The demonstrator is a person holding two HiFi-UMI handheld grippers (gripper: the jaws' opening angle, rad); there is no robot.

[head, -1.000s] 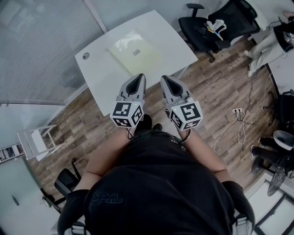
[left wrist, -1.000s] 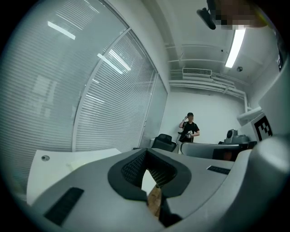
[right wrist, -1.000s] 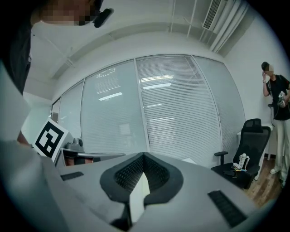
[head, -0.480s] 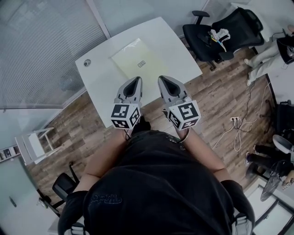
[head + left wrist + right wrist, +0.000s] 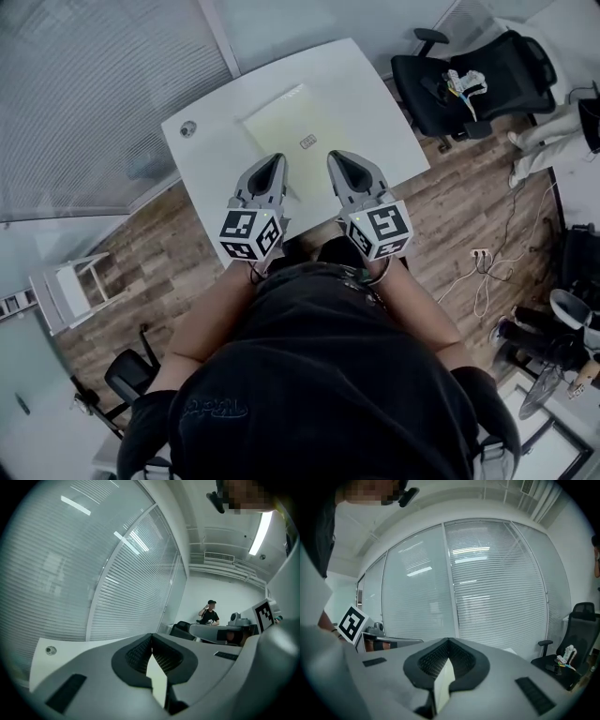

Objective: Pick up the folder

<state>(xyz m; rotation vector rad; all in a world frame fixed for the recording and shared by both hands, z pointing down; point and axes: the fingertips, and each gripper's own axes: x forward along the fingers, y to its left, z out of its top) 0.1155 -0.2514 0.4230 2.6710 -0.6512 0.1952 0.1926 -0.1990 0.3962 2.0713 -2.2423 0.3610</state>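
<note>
A pale yellow folder [image 5: 291, 127] with a small label lies flat on the white table [image 5: 211, 164] in the head view. My left gripper [image 5: 273, 159] hangs over the table's near part, its tip at the folder's near left corner. My right gripper [image 5: 339, 156] is beside it, its tip at the folder's near right edge. Both are shut with nothing between the jaws. In the left gripper view the jaws of the left gripper [image 5: 151, 639] meet, and a pale strip of the folder [image 5: 158, 682] shows below them. The right gripper view shows the right gripper [image 5: 449, 641] shut likewise.
A round grommet [image 5: 188, 130] sits in the table's far left corner. A black office chair [image 5: 469, 84] carrying small items stands right of the table. Cables [image 5: 487, 272] trail over the wood floor. A glass wall with blinds [image 5: 103, 84] runs along the left. A person [image 5: 211, 613] sits far off.
Both grippers have moved forward side by side, from the table's near edge to the folder's near corners. The table and folder now lie closer under me. The jaws stayed shut.
</note>
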